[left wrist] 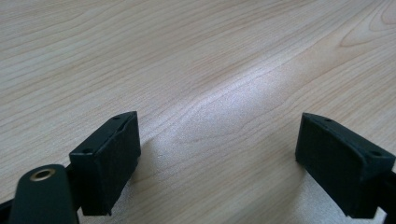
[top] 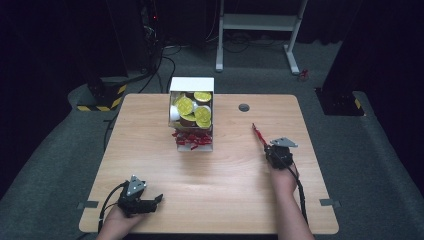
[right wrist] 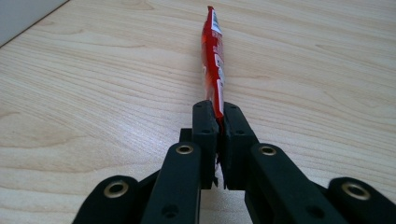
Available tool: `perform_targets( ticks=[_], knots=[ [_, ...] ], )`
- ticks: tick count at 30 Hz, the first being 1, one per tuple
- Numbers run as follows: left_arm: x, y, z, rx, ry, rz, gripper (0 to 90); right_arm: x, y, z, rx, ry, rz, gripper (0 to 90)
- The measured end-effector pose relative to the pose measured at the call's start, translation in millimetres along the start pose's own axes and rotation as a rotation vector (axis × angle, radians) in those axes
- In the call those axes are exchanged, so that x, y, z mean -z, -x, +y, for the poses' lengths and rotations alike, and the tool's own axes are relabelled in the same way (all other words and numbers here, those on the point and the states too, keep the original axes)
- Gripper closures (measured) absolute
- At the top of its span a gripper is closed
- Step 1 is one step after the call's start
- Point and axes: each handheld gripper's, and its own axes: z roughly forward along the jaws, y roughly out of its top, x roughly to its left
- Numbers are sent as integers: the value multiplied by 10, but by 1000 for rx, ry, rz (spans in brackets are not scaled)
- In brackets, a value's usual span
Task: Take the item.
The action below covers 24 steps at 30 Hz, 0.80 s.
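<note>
A thin red sachet (right wrist: 212,56) sticks forward out of my right gripper (right wrist: 218,116), whose jaws are shut on its near end. In the high view the red sachet (top: 259,135) points toward the far left from the right gripper (top: 270,148) at the table's right side. My left gripper (top: 156,200) rests near the front left edge, jaws wide apart with only bare wood between its pads (left wrist: 114,161). A white box (top: 192,112) at the table's far middle holds yellow-lidded cups (top: 202,114) in the back part and red sachets (top: 192,139) in the front part.
The wooden table (top: 220,185) has a small round grommet (top: 244,107) near its far edge. Beyond it stand a white desk frame (top: 257,25) and black stands with yellow striped bases (top: 102,97) on grey carpet.
</note>
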Motion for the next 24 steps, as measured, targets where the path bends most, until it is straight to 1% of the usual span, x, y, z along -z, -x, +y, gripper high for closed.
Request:
perform_targets(
  ticks=[3,4,6,9,11,16,20,22,24],
  knots=[
    [0,0,0,0,0,-1,142,-38,-10,-15,-6,-16,4,860],
    [0,-1,0,0,0,-1,143,-52,-7,-18,1,-21,8,858],
    [0,-1,0,0,0,-1,143,-69,-12,-25,-13,-33,10,856],
    [0,-4,1,-3,0,-2,142,-79,4,-28,-9,-29,13,856],
    [-1,-4,1,-2,0,-4,142,-80,4,-29,-25,-37,14,856],
    [-1,-3,0,-1,0,-4,142,-102,-2,-41,-21,-44,17,849],
    [-1,-3,0,0,0,-4,142,-109,0,-44,-23,-43,22,825],
    [-1,-4,1,-2,0,-4,142,-104,-1,-40,-36,-48,30,808],
    [0,-2,1,1,-1,-4,142,-105,-3,-40,-28,-48,34,791]
  ],
)
